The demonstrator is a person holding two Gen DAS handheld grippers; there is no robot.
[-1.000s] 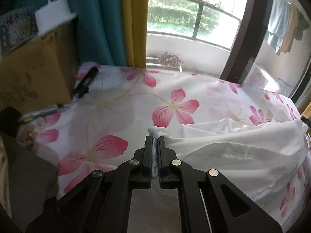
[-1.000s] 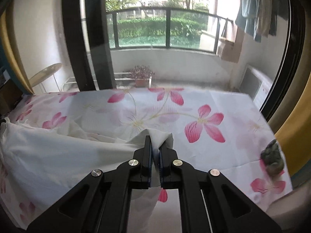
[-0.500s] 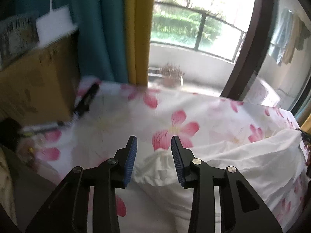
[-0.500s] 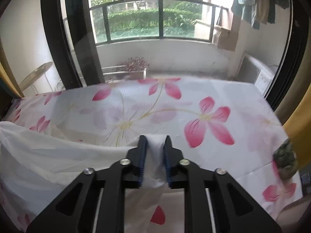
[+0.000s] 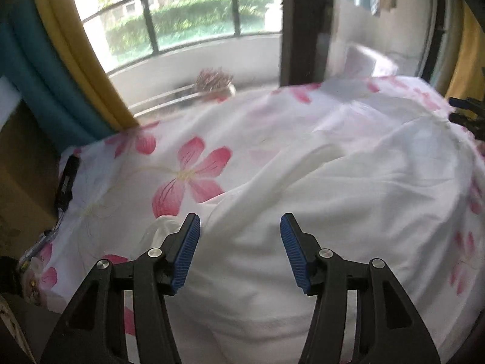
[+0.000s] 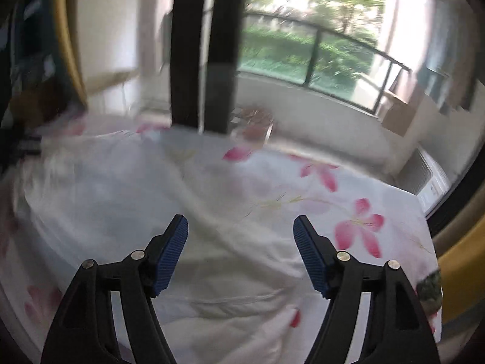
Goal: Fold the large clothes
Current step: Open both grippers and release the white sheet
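A large white garment (image 5: 348,200) lies rumpled on a bed sheet printed with pink flowers (image 5: 194,179). My left gripper (image 5: 240,227) hovers over the garment's near left part, its jaws opening wide, and no cloth is pinched between the blue pads. In the right wrist view the same white garment (image 6: 127,212) spreads to the left, blurred by motion. My right gripper (image 6: 240,227) hangs above its folded edge, jaws also opening, with nothing gripped. The tip of the other gripper (image 5: 466,112) shows at the far right edge of the left wrist view.
A black cylindrical object (image 5: 67,182) and a pen-like item (image 5: 42,242) lie at the bed's left edge beside a brown cabinet (image 5: 21,188). Teal and yellow curtains (image 5: 69,69) hang by the balcony window. A dark lump (image 6: 430,288) sits at the bed's right edge.
Both grippers were shut on corners of the white garment; they have let go and opened wide. Each has rolled and swung sideways, and the cloth now rests on the bed.
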